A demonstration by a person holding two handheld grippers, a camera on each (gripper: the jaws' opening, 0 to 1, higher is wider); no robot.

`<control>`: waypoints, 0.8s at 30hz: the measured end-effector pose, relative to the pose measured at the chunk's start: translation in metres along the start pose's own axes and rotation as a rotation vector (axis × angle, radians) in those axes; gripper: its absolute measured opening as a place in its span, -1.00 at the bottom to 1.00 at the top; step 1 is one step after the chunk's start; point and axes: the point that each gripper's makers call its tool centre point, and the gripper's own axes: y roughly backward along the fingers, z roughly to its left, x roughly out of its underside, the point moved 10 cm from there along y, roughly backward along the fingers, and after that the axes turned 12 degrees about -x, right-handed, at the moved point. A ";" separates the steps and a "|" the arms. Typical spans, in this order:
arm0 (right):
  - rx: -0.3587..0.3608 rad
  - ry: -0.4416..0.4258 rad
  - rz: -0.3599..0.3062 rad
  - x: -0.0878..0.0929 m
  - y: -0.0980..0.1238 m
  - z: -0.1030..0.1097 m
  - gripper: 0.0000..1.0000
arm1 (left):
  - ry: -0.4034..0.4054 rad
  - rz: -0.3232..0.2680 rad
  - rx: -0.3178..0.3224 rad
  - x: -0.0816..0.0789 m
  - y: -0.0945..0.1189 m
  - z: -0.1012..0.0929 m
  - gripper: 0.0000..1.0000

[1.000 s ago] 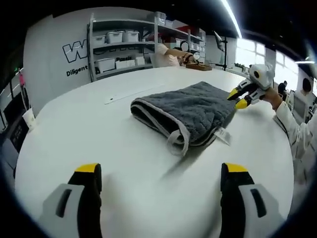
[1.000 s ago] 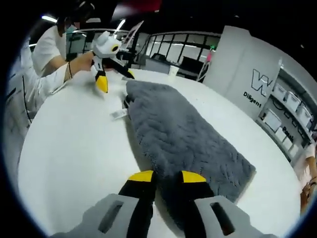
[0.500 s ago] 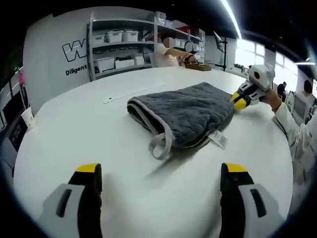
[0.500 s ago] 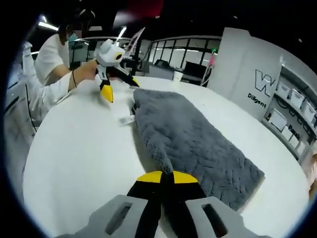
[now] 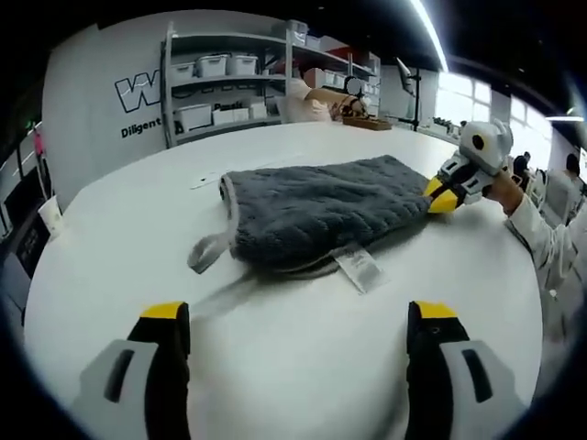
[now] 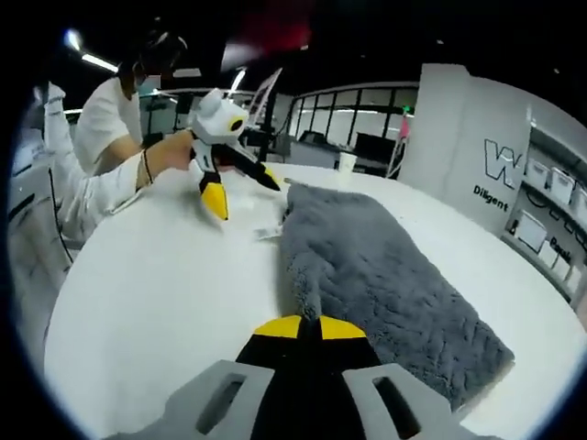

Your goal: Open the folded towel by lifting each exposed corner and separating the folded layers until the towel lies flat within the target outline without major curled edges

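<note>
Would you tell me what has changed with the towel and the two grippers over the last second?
The right gripper, open beside the grey quilted towel a second ago, has shut on its edge and drawn it, so the towel now lies longer and flatter, its hanging loop and white label shifted across the round white table. The left gripper stays open and short of the towel.

Right gripper view: the pinched corner of the towel (image 6: 385, 266) is hidden between the closed yellow-tipped fingers (image 6: 286, 327); the gripper body is cut off at the bottom edge. Left gripper view: the towel's under-layers are covered by the top layer; print on the label (image 5: 359, 267) is too small to read; wall lettering (image 5: 139, 92) is partly hidden by the shelf (image 5: 229, 82).
</note>
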 end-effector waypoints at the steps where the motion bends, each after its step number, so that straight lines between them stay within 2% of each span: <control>1: -0.007 -0.015 -0.014 -0.001 -0.004 0.001 -1.00 | 0.001 0.000 0.000 0.000 0.000 0.000 0.92; 6: -0.007 0.037 -0.019 -0.004 -0.014 0.006 -1.00 | 0.001 0.000 0.000 0.000 0.000 0.001 0.92; 9: -0.010 0.029 -0.036 -0.005 -0.016 0.006 -1.00 | -0.001 -0.005 0.006 -0.001 0.000 0.001 0.92; 12: 0.007 0.015 -0.067 -0.009 -0.018 0.007 -1.00 | -0.004 -0.006 0.008 -0.001 0.000 0.000 0.92; 16: 0.040 0.056 -0.082 -0.016 -0.024 0.012 -1.00 | -0.005 -0.009 0.011 -0.002 0.000 -0.001 0.91; 24: 0.010 0.098 -0.050 -0.017 -0.038 0.020 -1.00 | -0.014 -0.003 0.026 -0.002 -0.002 -0.005 0.90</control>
